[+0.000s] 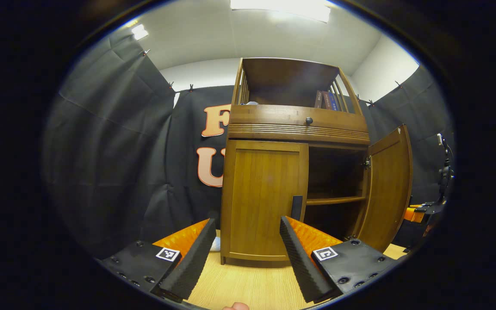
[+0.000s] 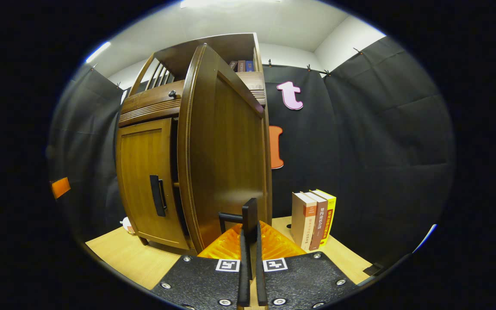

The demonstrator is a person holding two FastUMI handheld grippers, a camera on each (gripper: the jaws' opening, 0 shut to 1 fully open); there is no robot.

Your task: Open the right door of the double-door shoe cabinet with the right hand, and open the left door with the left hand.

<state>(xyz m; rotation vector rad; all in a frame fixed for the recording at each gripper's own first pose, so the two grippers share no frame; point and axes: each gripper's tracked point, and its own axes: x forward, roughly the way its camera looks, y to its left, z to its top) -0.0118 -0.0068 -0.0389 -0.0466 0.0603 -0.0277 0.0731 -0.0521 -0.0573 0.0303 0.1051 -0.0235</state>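
Right gripper (image 2: 250,241) clamped on open right door's handle (image 2: 248,217), books (image 2: 314,219) beside.

black cloth wall (image 1: 114,142) draped on all sides, clipped along its top edge. above the cloth, white wall (image 1: 200,74) and white ceiling (image 1: 196,34) with a bright light panel (image 1: 280,8). below the cloth, pale wood floor (image 2: 127,254). near the cloth, on that floor, three upright books (image 2: 314,219).

brown wood shoe cabinet (image 1: 265,193); black handles (image 2: 158,196); pale wood-grain table (image 1: 248,284); white, red-brown, yellow books (image 2: 314,219).
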